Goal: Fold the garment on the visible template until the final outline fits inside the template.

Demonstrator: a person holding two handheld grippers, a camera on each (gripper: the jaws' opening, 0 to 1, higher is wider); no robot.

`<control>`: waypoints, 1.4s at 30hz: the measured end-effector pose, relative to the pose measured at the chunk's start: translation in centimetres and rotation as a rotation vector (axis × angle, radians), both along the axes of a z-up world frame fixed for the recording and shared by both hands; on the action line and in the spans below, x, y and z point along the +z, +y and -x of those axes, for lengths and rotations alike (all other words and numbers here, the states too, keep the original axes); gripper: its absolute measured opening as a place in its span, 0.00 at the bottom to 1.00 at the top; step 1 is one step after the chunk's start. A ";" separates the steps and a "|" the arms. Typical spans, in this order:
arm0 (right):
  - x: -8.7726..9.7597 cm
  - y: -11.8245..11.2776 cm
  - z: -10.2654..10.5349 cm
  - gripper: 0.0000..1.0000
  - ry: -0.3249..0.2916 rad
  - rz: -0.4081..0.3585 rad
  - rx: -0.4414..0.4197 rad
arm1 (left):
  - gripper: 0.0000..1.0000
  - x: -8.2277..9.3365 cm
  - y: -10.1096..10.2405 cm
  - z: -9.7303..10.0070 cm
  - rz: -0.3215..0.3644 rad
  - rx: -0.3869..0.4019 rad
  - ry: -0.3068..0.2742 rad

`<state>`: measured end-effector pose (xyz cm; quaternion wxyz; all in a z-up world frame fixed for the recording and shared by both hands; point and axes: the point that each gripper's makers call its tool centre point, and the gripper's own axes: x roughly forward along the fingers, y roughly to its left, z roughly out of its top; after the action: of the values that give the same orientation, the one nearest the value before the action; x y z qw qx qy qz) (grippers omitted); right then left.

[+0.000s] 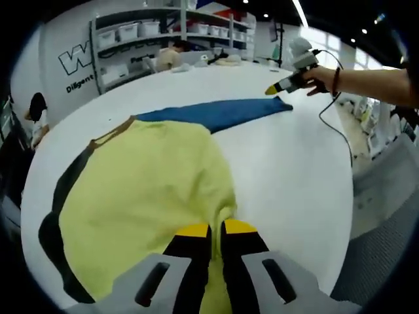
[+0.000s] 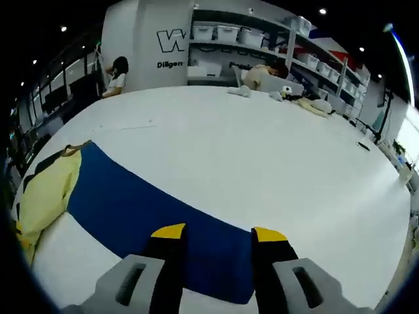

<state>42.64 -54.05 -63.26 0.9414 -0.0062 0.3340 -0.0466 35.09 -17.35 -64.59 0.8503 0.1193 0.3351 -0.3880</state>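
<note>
A yellow garment [image 1: 144, 190] lies spread on the white table [image 1: 288, 176], over a black template [image 1: 60, 190] that shows along its left side. My left gripper [image 1: 213, 229] is shut on a bunched fold of the yellow cloth at the garment's near edge. A blue stretch of cloth [image 1: 222, 112] runs out from the garment toward the far right. My right gripper [image 1: 280, 86], held in a hand [image 1: 319, 78], hovers at the blue cloth's far tip. In the right gripper view that gripper [image 2: 219, 233] stands open above the end of the blue cloth [image 2: 150, 209], with the yellow garment [image 2: 46, 190] at the left.
Shelves with white bins [image 2: 249, 39] line the back wall. Soft items [image 2: 262, 78] lie at the table's far edge, and a person [image 2: 118, 73] sits beyond it. A black cable [image 1: 335, 127] trails from the right gripper over the table's edge. Bare table [image 2: 249, 150] spreads beyond the cloth.
</note>
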 end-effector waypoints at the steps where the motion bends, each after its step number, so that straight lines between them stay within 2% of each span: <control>1: 0.2 0.8 0.3 0.38 0.003 -0.003 0.012 | 0.05 0.4 0.1 -0.3 0.022 0.003 0.011; 4: 1.1 2.7 0.5 0.39 -0.032 -0.027 0.050 | 0.05 1.5 0.3 -0.9 0.051 -0.012 0.027; 10: 2.9 8.2 1.1 0.40 -0.079 -0.105 0.158 | 0.04 4.4 0.8 -3.0 0.166 -0.004 0.056; 12: 3.3 9.8 1.5 0.40 -0.087 -0.094 0.196 | 0.04 4.9 1.4 -4.0 0.172 0.003 0.062; 16: 3.5 12.9 2.1 0.41 -0.091 -0.148 0.261 | 0.04 5.7 2.1 -5.9 0.181 0.006 0.047; 18: 3.7 13.9 2.3 0.40 -0.093 -0.135 0.282 | 0.05 6.1 2.3 -6.8 0.186 0.000 0.020; 19: 3.9 14.2 2.3 0.40 -0.103 -0.093 0.306 | 0.05 6.1 2.5 -7.4 0.165 -0.006 -0.003; 20: 3.9 14.4 2.4 0.40 -0.103 -0.082 0.309 | 0.05 6.1 2.7 -7.9 0.149 -0.006 -0.019; 24: 3.6 16.4 3.0 0.39 -0.096 -0.118 0.341 | 0.05 5.9 3.3 -9.7 0.097 -0.009 -0.057; 30: 3.3 19.0 3.4 0.35 -0.085 -0.113 0.400 | 0.05 4.7 4.5 -11.6 0.017 -0.011 -0.065; 36: 3.6 22.7 3.3 0.31 -0.091 -0.166 0.447 | 0.05 2.9 5.2 -13.4 -0.033 -0.021 -0.038; 42: 3.0 26.9 3.4 0.31 -0.074 -0.171 0.527 | 0.06 1.4 5.8 -14.4 -0.051 0.000 -0.015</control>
<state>39.21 -27.12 -60.28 0.9298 -0.0119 0.2887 0.2281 49.49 -11.55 -63.22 0.8494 0.1441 0.3385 -0.3784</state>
